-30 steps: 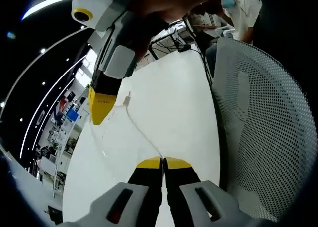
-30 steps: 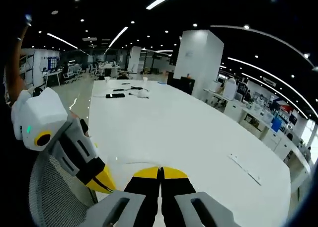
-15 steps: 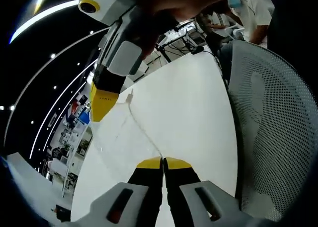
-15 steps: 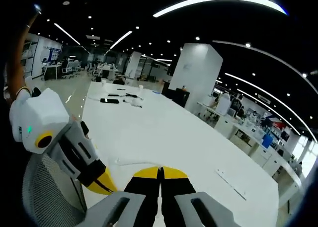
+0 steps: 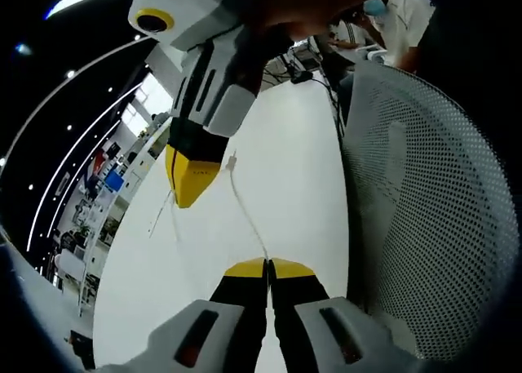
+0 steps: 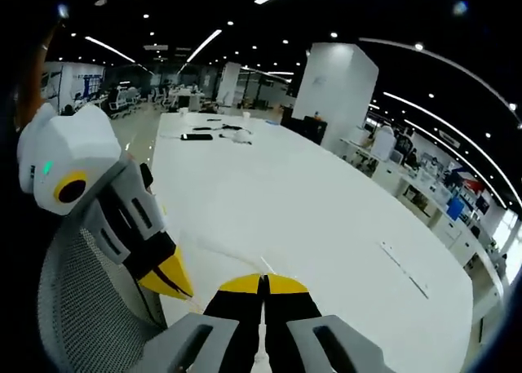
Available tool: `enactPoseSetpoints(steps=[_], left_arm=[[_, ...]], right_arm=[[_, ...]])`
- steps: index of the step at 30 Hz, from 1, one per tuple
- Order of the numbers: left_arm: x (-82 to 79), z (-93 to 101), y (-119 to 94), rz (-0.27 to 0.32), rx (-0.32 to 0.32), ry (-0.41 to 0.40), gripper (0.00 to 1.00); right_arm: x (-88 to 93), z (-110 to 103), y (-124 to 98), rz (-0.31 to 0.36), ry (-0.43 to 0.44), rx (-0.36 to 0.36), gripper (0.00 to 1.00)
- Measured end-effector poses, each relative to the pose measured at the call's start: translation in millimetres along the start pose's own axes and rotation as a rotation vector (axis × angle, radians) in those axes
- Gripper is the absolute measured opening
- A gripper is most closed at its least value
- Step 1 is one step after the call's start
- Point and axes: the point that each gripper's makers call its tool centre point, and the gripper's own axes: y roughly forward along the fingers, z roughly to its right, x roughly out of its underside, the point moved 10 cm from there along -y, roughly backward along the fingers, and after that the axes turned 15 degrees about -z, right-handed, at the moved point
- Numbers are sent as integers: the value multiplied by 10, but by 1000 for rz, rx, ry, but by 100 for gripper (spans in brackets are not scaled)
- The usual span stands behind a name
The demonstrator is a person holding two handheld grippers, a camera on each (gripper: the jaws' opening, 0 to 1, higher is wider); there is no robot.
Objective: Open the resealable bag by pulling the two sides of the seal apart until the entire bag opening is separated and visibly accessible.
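Slack has come into the one clear resealable bag [image 5: 245,214] that we hold above the white table [image 5: 285,161], since our two grippers, left gripper [image 5: 267,264] and right gripper [image 5: 193,195], each clamped on a seal side, have drawn nearer, so we judge the mouth narrower.

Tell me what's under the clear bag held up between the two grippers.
Under the bag lies the bare white table, visible through the clear film. The mesh chair stands beside it.
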Motion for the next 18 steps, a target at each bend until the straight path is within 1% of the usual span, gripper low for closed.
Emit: enactPoseSetpoints(steps=[4, 7, 12, 14, 18], left_arm=[[36, 39, 7, -6, 27, -17, 0], [58, 49, 14, -13, 29, -25, 0], [66, 24, -9, -6, 18, -78, 0], [78, 21, -7, -8, 20, -92, 2], [102, 5, -22, -2, 1, -132, 5]], right_arm=[[75, -61, 46, -21, 10, -22, 0], [121, -99, 100, -39, 13, -33, 0], [173, -152, 168, -73, 8, -32, 0], [191, -159, 194, -80, 11, -29, 0], [211, -158, 228, -92, 18, -20, 0]])
